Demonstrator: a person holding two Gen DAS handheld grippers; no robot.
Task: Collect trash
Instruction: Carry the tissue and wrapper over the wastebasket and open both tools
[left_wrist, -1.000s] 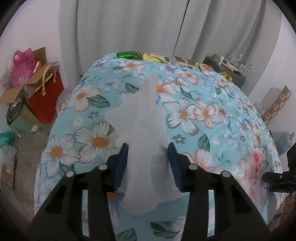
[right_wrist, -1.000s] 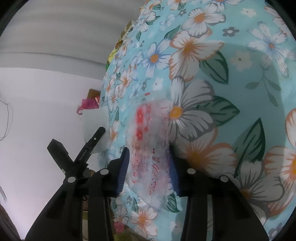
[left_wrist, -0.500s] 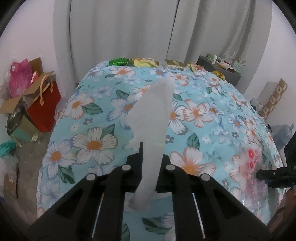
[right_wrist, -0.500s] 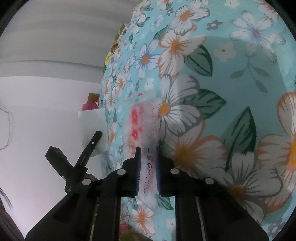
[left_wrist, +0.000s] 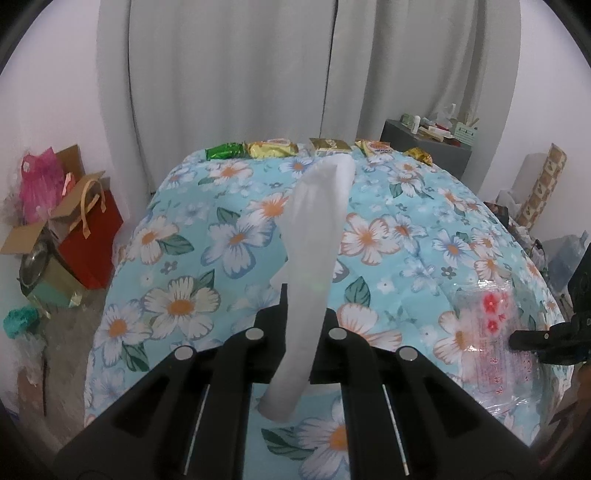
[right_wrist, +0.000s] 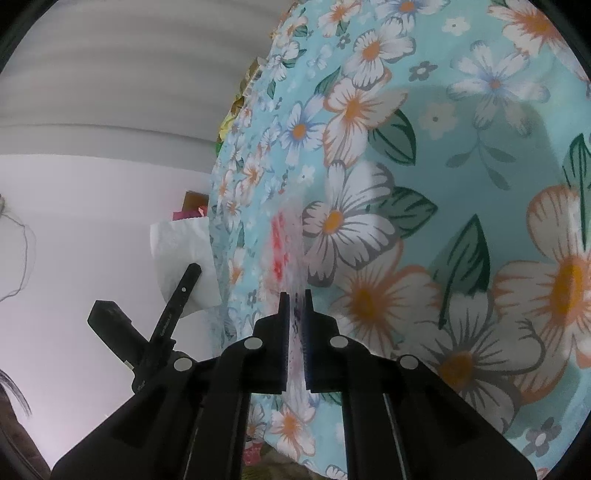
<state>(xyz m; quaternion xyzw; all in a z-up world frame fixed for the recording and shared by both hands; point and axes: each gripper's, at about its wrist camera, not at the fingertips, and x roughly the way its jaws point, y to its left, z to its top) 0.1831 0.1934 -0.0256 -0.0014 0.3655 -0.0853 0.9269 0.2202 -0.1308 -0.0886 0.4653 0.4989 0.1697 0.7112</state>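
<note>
Between left tongs (left_wrist: 298, 314), white tissue (left_wrist: 314, 236), long axis pointing away.

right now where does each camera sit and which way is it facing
Left wrist: on the left gripper, looking down across the floral table toward the curtain; its fingers pinch a white tissue.
Right wrist: on the right gripper, rolled sideways, close over the table edge; its fingers pinch a clear wrapper.
Shared: each shows the other gripper and its catch, and the tablecloth.
</note>
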